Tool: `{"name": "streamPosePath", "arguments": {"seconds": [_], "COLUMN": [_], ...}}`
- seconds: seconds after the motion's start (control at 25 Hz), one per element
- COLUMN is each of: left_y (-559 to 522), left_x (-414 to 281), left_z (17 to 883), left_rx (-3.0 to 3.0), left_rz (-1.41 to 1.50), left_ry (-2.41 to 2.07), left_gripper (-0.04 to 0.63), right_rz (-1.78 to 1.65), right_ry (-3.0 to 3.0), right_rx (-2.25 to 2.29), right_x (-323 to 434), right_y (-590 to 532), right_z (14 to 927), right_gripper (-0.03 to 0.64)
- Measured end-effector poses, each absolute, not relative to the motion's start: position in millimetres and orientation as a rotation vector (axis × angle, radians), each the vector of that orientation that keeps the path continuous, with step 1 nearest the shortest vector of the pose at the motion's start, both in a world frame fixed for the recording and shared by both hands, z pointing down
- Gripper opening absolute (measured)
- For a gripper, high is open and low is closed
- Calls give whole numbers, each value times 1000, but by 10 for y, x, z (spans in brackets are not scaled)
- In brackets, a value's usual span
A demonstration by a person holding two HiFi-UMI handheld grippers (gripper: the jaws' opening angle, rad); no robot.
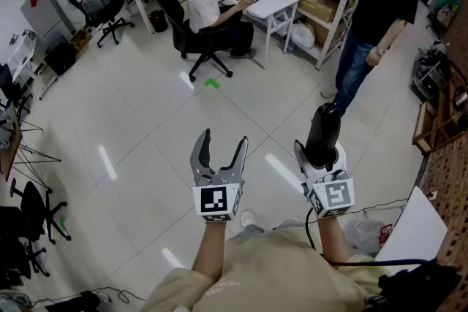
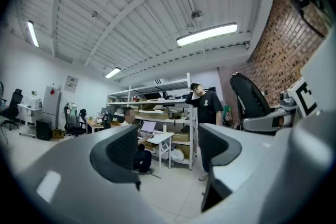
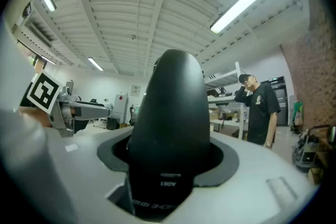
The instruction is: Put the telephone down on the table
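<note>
Right gripper point(image 1: 322, 153): fingers clamped on smooth black plastic telephone handset point(image 1: 323, 129), its rounded end jutting past fingertips. Left gripper point(image 1: 221, 145): fingers apart, nothing between them.

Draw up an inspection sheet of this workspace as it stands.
Surface: tiled floor below the grippers; white panel lower right, maybe a table edge.
Job's things: black telephone, upright, in the air.
Clutter: crumpled clear plastic on the floor by the panel.
Grippers: right hand-held gripper shut on the telephone; left hand-held gripper open, empty.
Cables: black cable below the right hand-held gripper.
Surroundings: seated person at white desk; standing person; office chairs; brick wall.
</note>
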State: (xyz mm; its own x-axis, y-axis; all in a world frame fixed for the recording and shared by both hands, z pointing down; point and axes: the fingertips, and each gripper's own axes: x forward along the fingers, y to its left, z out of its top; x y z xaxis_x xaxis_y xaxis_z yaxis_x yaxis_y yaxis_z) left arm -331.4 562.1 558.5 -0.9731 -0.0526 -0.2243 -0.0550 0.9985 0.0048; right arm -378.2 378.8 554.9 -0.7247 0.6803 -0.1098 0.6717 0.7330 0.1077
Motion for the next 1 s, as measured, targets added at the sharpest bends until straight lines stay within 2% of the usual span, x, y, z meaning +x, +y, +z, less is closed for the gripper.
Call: {"name": "streamPosePath", "arguments": {"seconds": [0.32,0.48,0.68,1.0], "left_y": [4479,3672,2646,838], "left_x": [-3187,-3176,-2989,-2605], "left_z": [4897,4835,4879,5188], "left_rx": [-296,-460,-667,-1072], "left_rz": [22,68,50,13], "left_ry": [2873,2900,2987,2836], "left_gripper": [348,348,348,348], "right_rz": [90,88,72,96], "right_ry": [2835,2882,2938,3032], "right_rx": [905,774,600,236], "right_x": [-3347,-3163,-2857,-1992], "right_y": [2632,1816,773,-797], "right_z": [4894,4780,4802,5288], "right_gripper": [296,296,298,298]}}
